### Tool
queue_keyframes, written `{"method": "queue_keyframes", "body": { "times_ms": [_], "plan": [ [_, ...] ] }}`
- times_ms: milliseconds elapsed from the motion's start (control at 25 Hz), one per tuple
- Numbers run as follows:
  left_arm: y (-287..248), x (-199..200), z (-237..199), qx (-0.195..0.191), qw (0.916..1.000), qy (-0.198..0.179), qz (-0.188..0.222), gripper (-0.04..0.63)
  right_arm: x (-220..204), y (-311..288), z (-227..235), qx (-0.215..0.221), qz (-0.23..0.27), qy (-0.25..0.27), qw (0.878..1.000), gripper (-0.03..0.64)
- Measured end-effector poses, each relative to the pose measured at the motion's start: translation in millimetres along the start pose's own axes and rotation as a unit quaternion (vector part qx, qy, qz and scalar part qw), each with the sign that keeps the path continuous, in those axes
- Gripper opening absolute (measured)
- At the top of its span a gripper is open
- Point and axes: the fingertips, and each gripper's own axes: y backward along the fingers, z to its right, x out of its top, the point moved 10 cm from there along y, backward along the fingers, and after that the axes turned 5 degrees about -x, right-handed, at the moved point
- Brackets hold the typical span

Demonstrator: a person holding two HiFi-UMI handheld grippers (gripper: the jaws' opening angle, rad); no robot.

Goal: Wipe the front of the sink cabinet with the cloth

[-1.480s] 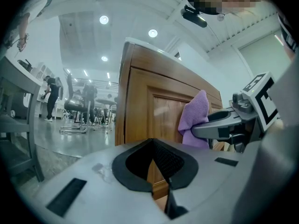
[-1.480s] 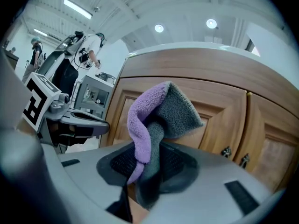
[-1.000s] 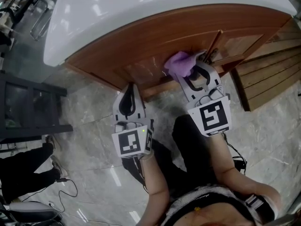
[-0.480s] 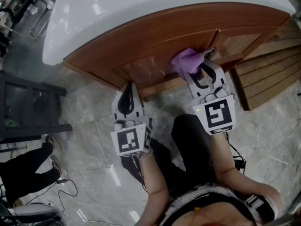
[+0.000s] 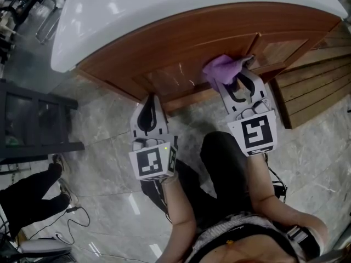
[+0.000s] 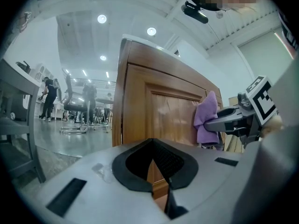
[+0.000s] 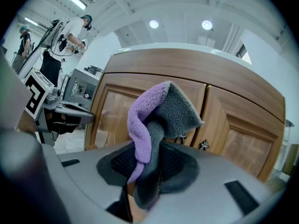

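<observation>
The wooden sink cabinet [image 5: 181, 53] curves under a white counter [image 5: 164, 4]. A purple and grey cloth [image 5: 224, 69] is pressed against the cabinet front beside the seam between two doors, and my right gripper [image 5: 241, 76] is shut on it. In the right gripper view the cloth [image 7: 156, 125] stands up from the shut jaws before the left door panel [image 7: 117, 115]. My left gripper [image 5: 148, 104] hangs shut and empty below the cabinet's bottom edge, to the left. The left gripper view shows the cabinet door [image 6: 159, 111] ahead and the cloth [image 6: 206, 118] at right.
Grey marble floor [image 5: 109, 130] lies below the cabinet. A dark metal frame [image 5: 33, 125] stands at left and wooden slats [image 5: 312, 92] at right. Cables [image 5: 71, 218] and a person's leg [image 5: 27, 193] lie at lower left. People stand far off in the right gripper view [image 7: 70, 36].
My right gripper has carried the cloth to the right along the cabinet front, toward the door seam. The left gripper has stayed nearly still.
</observation>
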Motion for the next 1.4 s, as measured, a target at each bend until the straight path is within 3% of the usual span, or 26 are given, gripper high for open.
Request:
{"method": "queue_keyframes", "body": {
  "times_ms": [480, 720, 1080, 1200, 1400],
  "plan": [
    [12.3, 2.4, -9.2, 0.021, 0.9998, -0.004, -0.003, 0.006, -0.9, 1.9, -0.3, 0.008, 0.014, -0.016, 1.0, 0.166],
    [20.6, 2.7, -20.3, 0.048, 0.9987, 0.006, -0.013, 0.006, -0.2, 5.4, -32.4, 0.093, 0.023, -0.024, 0.995, 0.166],
    [39.1, 4.0, -30.1, 0.07, 0.9974, 0.013, -0.011, 0.006, 14.3, -20.8, -129.6, 0.213, 0.032, -0.003, 0.977, 0.167],
    [42.7, 3.8, -33.1, 0.079, 0.9966, 0.02, -0.008, 0.006, 17.1, -29.6, -151.2, 0.228, 0.034, 0.011, 0.973, 0.167],
    [43.4, 1.9, -36.5, 0.075, 0.9964, 0.038, -0.002, 0.006, 14.5, -43.1, -157.0, 0.213, 0.025, 0.018, 0.977, 0.167]
  ]
}}
